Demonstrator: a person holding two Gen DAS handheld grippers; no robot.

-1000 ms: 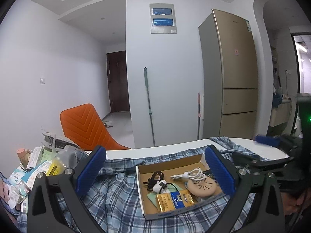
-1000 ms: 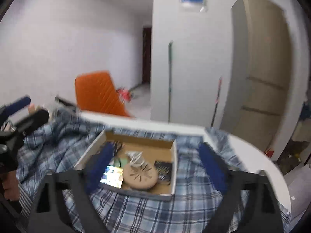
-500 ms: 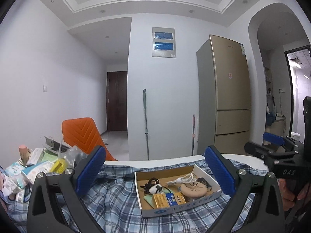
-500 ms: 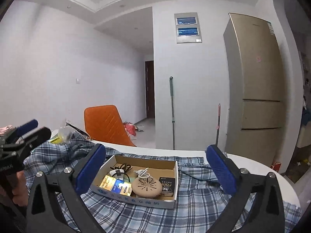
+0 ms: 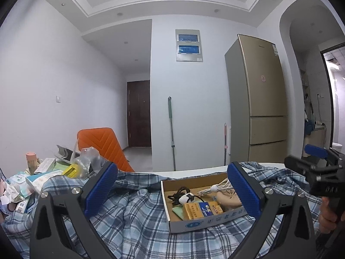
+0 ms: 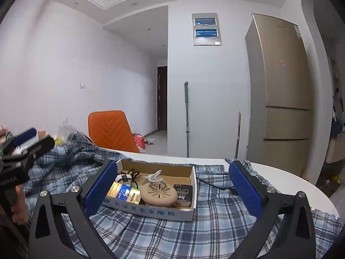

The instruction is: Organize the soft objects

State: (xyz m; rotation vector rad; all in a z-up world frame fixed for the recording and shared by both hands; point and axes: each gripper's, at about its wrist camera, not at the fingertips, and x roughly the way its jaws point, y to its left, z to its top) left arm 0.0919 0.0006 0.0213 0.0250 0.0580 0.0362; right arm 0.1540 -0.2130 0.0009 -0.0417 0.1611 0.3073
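A blue and white plaid cloth (image 5: 138, 220) (image 6: 215, 222) lies rumpled over a white table. On it sits a shallow cardboard box (image 5: 204, 221) (image 6: 155, 210) holding cables, a yellow pack and a round tan disc. My left gripper (image 5: 172, 191) hovers low over the cloth, wide open, with the box partly between its blue pads and nothing gripped. My right gripper (image 6: 173, 186) is also wide open, level with the box, holding nothing. Each gripper shows at the edge of the other's view, the right gripper (image 5: 317, 157) at the right and the left gripper (image 6: 28, 142) at the left.
A heap of packets, small boxes and plastic bags (image 5: 43, 177) crowds the table's left end. An orange chair (image 5: 101, 144) (image 6: 112, 129) stands behind the table. The white table edge (image 6: 301, 185) curves at the right. A tall fridge (image 5: 258, 99) and a mop stand beyond.
Both grippers have sunk lower toward the cloth and tipped up to near level, so more ceiling shows. The right gripper's jaws spread a little wider. The box and cloth stay put.
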